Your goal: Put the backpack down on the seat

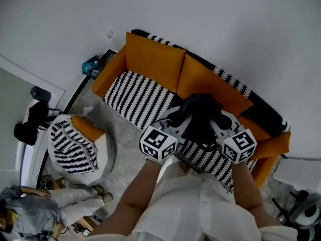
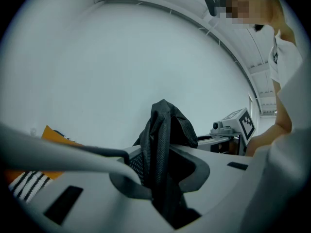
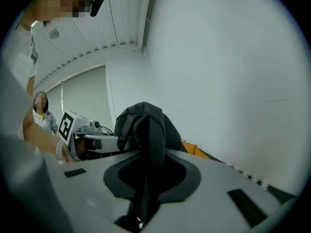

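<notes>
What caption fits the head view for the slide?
Black backpack held by left gripper and right gripper over the striped sofa seat.

Soft, even, cool indoor light with no hard shadows or glare. Both gripper views bulge fisheye-style, with black corners and blurred nearest surfaces. The black woven-fabric backpack [image 2: 163, 130] looks dark, its folds barely lit.

A striped pouf [image 1: 70, 147] stands near a seated person [image 1: 30, 212].

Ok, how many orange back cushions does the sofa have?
2: the left cushion at the sofa's left end, the middle cushion behind the backpack; the backpack may hide more.
</notes>
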{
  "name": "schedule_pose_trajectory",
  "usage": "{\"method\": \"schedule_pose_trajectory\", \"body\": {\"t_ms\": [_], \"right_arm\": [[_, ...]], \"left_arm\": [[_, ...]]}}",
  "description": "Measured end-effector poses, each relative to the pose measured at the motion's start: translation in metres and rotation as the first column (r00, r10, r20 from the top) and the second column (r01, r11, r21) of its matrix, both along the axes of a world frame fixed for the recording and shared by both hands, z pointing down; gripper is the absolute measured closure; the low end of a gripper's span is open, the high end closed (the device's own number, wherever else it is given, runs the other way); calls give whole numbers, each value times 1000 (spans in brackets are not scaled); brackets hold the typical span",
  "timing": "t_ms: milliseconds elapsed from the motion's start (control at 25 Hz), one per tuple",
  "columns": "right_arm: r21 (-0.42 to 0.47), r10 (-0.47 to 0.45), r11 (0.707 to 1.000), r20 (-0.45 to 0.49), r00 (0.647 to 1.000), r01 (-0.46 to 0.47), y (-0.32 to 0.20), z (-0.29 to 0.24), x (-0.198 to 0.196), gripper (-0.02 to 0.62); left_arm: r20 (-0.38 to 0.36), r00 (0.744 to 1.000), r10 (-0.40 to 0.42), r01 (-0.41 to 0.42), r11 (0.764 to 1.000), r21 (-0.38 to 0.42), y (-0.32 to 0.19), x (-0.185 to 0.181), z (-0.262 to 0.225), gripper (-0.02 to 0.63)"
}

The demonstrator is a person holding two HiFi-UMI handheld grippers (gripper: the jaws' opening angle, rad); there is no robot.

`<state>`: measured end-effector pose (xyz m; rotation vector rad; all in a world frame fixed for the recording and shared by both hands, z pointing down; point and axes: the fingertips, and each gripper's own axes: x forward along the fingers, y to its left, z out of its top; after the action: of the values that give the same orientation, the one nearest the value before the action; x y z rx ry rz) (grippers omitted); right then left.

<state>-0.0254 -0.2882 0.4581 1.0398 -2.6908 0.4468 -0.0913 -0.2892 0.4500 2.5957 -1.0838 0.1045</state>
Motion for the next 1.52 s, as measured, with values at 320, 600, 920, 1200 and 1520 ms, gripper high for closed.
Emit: {"method": "schedule_pose_trajectory", "body": {"t_ms": [320, 600, 920, 1200, 1520], "right_arm": [[-93, -7, 996, -54, 999, 2, -7, 69, 9, 526], [-185, 9, 982, -111, 994, -29, -3, 134, 23, 525], [-292, 23, 954, -165, 986, -71, 2, 199, 38, 525], [-383, -7, 920, -225, 974, -82, 9, 248, 45, 525], [-414, -24, 907, -243, 970, -81, 6, 263, 45, 515]], "left_arm": [[27, 1000, 6, -3, 993, -118, -8, 8, 70, 505], [59, 997, 58, -42, 968, -246, -7, 22, 138, 505], [121, 985, 126, -78, 936, -343, -6, 37, 202, 495], [175, 972, 156, -65, 898, -436, -1, 42, 249, 491], [167, 976, 138, -41, 874, -484, -5, 42, 264, 477]]}}
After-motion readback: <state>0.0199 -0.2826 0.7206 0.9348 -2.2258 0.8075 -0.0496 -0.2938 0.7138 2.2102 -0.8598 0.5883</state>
